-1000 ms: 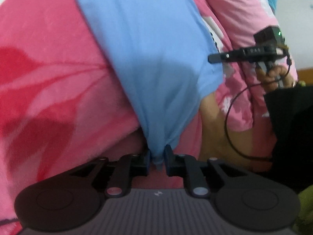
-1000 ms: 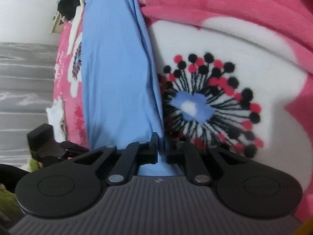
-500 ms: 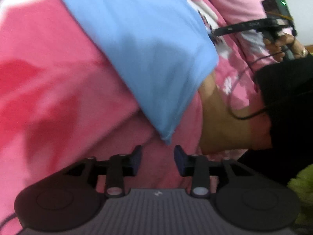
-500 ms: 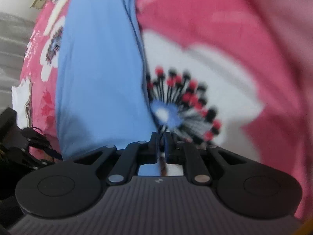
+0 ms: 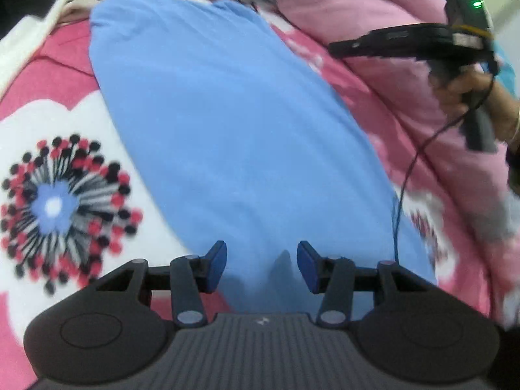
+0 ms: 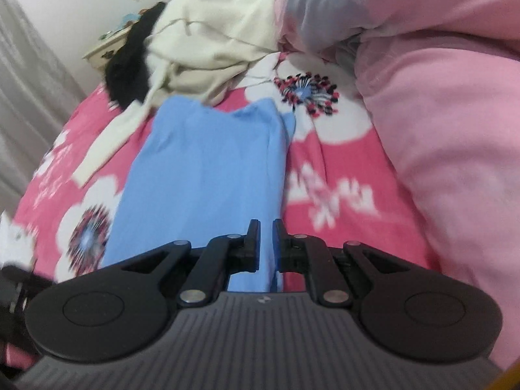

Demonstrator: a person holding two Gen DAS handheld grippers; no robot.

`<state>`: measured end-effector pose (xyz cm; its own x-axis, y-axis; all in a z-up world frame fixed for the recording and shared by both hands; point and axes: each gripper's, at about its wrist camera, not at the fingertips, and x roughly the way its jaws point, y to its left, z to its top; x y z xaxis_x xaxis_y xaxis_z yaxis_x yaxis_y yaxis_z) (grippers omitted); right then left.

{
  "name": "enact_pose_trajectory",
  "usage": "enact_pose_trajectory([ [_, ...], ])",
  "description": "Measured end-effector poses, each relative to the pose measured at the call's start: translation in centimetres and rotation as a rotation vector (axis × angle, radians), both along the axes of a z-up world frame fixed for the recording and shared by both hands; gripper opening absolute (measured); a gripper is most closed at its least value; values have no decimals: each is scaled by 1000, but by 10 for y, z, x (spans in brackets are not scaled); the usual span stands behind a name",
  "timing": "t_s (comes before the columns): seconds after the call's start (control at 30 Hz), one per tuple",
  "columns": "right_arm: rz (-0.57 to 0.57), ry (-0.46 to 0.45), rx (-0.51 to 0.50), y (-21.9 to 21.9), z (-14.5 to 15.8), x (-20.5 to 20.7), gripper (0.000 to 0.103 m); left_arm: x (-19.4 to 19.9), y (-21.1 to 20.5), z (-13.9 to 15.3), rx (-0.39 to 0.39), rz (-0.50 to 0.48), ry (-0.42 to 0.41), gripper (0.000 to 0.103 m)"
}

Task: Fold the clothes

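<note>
blue shirt (image 5: pixel 234 136) flat on bed (image 6: pixel 341 175), part-folded | L claw (image 5: pixel 261 261) opening, nothing btwn pads | R claw (image 6: pixel 266 247) near-together w/ narrow gap, can't tell if gripping hem | risk: snag drags fold crooked

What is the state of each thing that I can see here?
Blue garment: folded into a long strip, flat on the blanket.
Left gripper: jaws opening, nothing pinched between them.
Right gripper: jaws nearly closed, holding nothing.
Cream garment: crumpled, unfolded.
Black garment: bunched, unfolded.
</note>
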<state>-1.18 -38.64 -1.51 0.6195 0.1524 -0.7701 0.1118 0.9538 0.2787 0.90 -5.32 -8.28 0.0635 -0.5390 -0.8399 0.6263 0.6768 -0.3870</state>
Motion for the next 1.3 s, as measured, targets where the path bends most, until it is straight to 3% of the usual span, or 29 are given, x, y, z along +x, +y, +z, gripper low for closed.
enact_pose_trajectory([
  [0.13,-6,-50,-3,6,-17,43,8,2,-4,-17,-46,62,3,48],
  [0.3,78,-99,-113,17,-24,94,8,2,7,-22,-91,44,-10,48],
  [0.33,86,-111,-137,18,-25,104,10,6,9,-19,-96,40,-9,48],
  [0.43,84,-130,-137,12,-29,131,29,12,13,-18,-113,37,-3,48],
  [0.6,109,-67,-97,6,-45,169,29,13,21,-23,-152,61,20,48],
  [0.63,118,-61,-92,6,-46,170,8,12,24,-22,-160,67,23,48],
  [0.67,118,-78,-94,7,-45,167,1,12,28,-21,-167,73,27,48],
  [0.77,82,-245,-118,7,-26,140,1,11,36,-21,-184,84,37,48],
  [0.83,44,-300,-172,4,-26,130,1,12,35,-22,-187,82,44,48],
  [0.9,17,-268,-194,-4,-40,135,1,14,32,-23,-186,79,50,48],
  [1.03,-55,-181,-131,-23,-70,153,4,14,23,-26,-188,77,55,48],
  [1.2,-142,-267,-210,-17,-52,137,17,13,27,-25,-192,73,54,48],
  [1.3,-65,-312,-156,-8,-41,141,21,15,29,-27,-201,78,68,48],
])
